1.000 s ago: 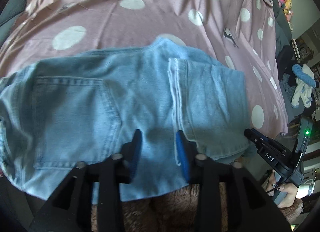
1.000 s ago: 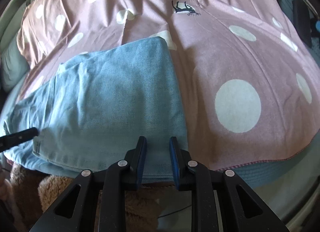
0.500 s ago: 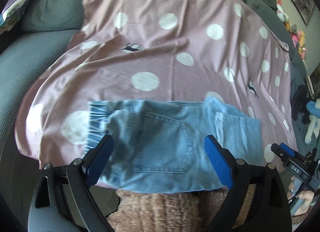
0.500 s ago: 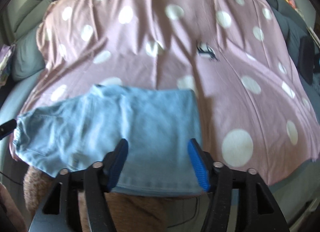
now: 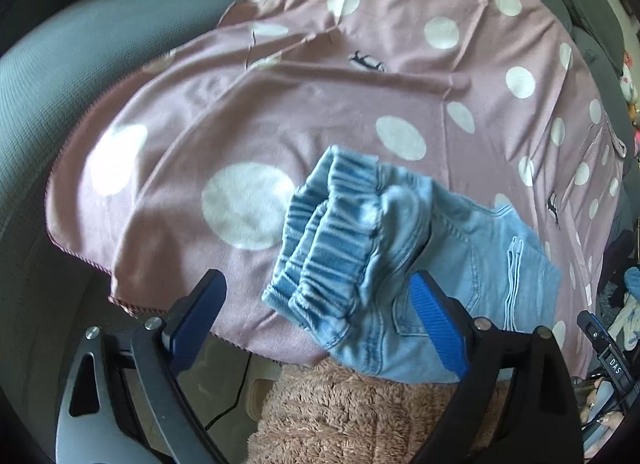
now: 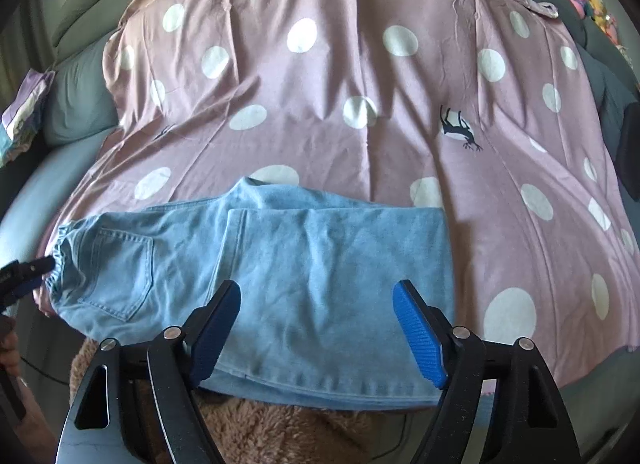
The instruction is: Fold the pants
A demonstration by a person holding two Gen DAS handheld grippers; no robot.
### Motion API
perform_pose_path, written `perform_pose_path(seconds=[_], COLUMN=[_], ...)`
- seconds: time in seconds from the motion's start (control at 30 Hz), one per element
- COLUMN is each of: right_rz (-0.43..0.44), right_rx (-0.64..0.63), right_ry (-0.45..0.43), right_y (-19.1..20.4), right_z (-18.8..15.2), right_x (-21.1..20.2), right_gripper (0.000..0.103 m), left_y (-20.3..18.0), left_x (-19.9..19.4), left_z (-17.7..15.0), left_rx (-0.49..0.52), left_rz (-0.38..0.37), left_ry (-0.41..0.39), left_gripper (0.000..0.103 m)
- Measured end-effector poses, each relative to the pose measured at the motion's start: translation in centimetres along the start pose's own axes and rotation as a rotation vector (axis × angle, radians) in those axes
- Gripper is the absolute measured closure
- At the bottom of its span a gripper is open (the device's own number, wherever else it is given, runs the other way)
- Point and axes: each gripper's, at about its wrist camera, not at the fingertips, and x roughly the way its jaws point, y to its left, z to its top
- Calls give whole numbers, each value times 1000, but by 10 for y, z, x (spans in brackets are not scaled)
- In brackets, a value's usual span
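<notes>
Both let go: my left gripper [image 5: 316,320] and right gripper [image 6: 316,328] now spread wide, pulled back from pants [image 6: 280,264] folded on dotted blanket [image 6: 360,64]. Fold looks done.

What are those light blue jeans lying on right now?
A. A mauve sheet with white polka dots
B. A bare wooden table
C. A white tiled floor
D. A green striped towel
A: the jeans lie folded on a mauve sheet dotted with white spots, spread over a grey sofa.
</notes>
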Motion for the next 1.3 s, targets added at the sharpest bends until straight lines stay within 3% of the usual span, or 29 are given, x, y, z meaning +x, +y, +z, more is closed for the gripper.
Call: perform_pose_path(seconds=[0.53,1.07,1.17,1.3], right_rz=[-26,-28,-26,-20], right_rx=[5,10,16,23], right_ry=[28,42,44,46], right_y=[-1,1,1,1], right_z=[-5,-9,-10,-11], right_x=[4,8,9,10], right_gripper=[25,25,25,25], left_y=[-5,-3,0,3], left_x=[30,44,42,38], left_z=[-7,-7,-8,-5], left_rx=[6,-8,-22,-59], left_rz=[-41,-49,-61,-99], left_ry=[85,103,92,74], left_gripper=[13,13,19,41])
